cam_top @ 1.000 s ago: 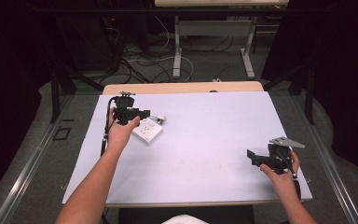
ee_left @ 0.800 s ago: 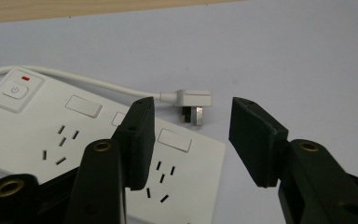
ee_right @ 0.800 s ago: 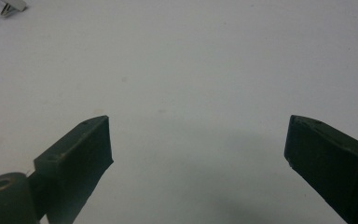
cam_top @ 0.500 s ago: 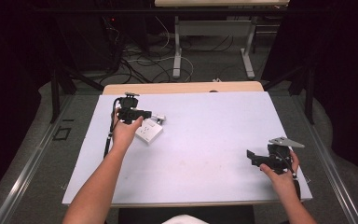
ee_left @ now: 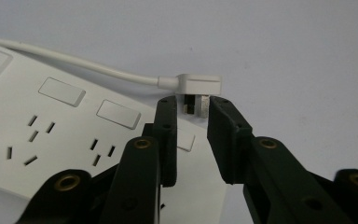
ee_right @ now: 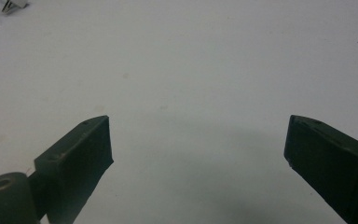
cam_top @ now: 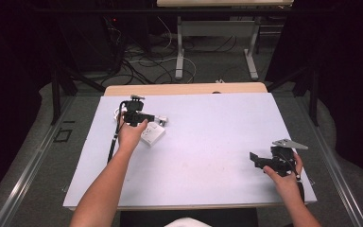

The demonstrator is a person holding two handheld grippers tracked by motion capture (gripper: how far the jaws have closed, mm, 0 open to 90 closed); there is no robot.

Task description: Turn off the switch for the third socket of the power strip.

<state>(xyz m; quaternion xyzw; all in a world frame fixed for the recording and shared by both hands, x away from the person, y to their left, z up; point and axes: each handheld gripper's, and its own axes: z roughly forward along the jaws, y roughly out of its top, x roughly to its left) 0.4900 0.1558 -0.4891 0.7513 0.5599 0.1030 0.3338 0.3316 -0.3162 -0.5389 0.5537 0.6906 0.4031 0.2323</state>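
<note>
While the left gripper (ee_left: 192,112) hangs over the far left part of the table (cam_top: 208,156), its jaws have just been closing around the plug (ee_left: 198,91), whose metal pins sit between the two black tips. Whether the pads already press on those pins is hard to make out; a thin gap seems to remain on each side. From the plug a white cable (ee_left: 79,63) runs off behind the power strip (ee_left: 42,135), which is cut off at the left and bottom of the left gripper view. In the high view the hand hides much of the strip (cam_top: 152,135). Near the table's right front corner the right gripper (cam_top: 260,161) rests with its jaws spread wide over bare surface.
</note>
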